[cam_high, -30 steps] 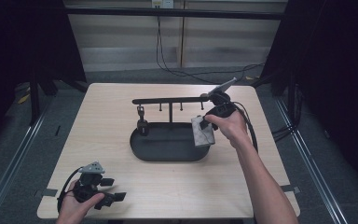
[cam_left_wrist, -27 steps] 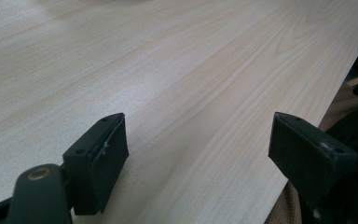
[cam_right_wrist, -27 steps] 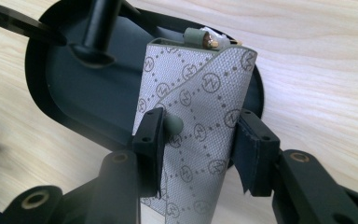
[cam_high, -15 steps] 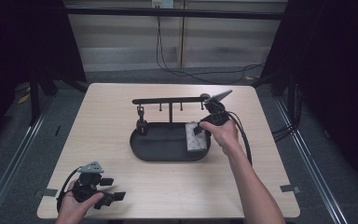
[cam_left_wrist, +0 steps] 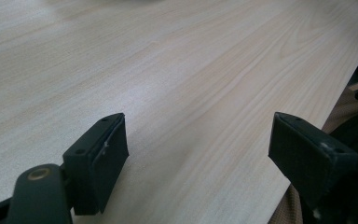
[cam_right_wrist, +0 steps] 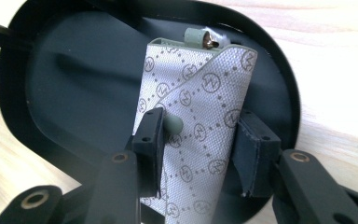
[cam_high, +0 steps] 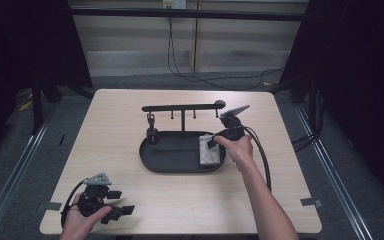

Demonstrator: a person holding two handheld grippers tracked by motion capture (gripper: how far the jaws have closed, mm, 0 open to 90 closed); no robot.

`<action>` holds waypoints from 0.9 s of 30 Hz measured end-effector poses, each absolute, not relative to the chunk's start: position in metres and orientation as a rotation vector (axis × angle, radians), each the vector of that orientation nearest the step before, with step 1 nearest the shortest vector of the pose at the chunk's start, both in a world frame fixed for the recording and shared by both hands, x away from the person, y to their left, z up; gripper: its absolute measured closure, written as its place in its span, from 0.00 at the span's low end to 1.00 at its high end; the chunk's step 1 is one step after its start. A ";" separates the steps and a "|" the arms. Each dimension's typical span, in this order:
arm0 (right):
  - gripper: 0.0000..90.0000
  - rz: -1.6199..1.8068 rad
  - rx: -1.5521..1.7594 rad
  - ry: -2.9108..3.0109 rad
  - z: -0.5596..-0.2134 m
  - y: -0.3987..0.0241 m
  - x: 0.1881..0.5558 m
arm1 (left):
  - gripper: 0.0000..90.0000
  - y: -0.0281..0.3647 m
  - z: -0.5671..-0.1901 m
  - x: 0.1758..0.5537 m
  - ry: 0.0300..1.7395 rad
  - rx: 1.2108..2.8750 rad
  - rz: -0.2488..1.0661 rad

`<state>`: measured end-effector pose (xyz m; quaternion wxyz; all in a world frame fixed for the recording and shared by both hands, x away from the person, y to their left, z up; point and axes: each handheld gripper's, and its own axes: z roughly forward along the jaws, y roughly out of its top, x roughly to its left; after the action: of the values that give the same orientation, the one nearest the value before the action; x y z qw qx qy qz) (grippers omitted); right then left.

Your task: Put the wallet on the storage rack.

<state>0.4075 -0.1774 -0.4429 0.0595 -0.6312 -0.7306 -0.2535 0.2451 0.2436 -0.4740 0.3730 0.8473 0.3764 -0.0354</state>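
Observation:
A grey pouch (cam_high: 209, 151) with a dotted logo pattern lies flat at the right end of a black oval tray (cam_high: 170, 150). My right gripper (cam_high: 214, 142) reaches over the tray's right rim, its jaws pressed against both long sides of the pouch (cam_right_wrist: 200, 93). In the right gripper view the right gripper (cam_right_wrist: 198, 140) is shut on the pouch, and a green tab with a metal clasp (cam_right_wrist: 204, 37) sticks out of its far end. My left gripper (cam_high: 122, 201) rests at the table's front left corner, open with nothing between its jaws (cam_left_wrist: 200, 144).
A black rack with a horizontal bar (cam_high: 180, 107) and small pegs rises from the tray's back edge. A small dark item (cam_high: 151, 126) hangs under its left end. A cable (cam_high: 262, 155) trails from the right gripper along the forearm. The table's front edge (cam_left_wrist: 307, 116) lies beside the left gripper.
My right gripper has moved left and down with the pouch, from the tray's right rim to inside the tray. The left gripper has stayed still.

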 end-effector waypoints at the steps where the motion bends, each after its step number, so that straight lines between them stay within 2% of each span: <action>1: 0.63 -0.770 -1.901 -2.215 -0.445 -0.178 0.408 | 0.22 0.243 -0.474 0.245 0.962 2.174 -0.092; 9: 0.61 -0.793 -1.901 -2.207 -0.453 -0.174 0.409 | 0.22 0.243 -0.475 0.245 0.967 2.184 -0.095; 15: 0.49 -0.868 -1.884 -2.207 -0.448 -0.176 0.407 | 0.22 0.243 -0.475 0.246 0.963 2.182 -0.094; 27: 0.42 -0.941 -1.880 -2.205 -0.440 -0.184 0.394 | 0.22 0.242 -0.475 0.246 0.969 2.177 -0.103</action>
<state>0.3944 -0.1843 -0.4397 0.0478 -0.6164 -0.7229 -0.3085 0.2463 0.2424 -0.4752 0.3691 0.8483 0.3775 -0.0402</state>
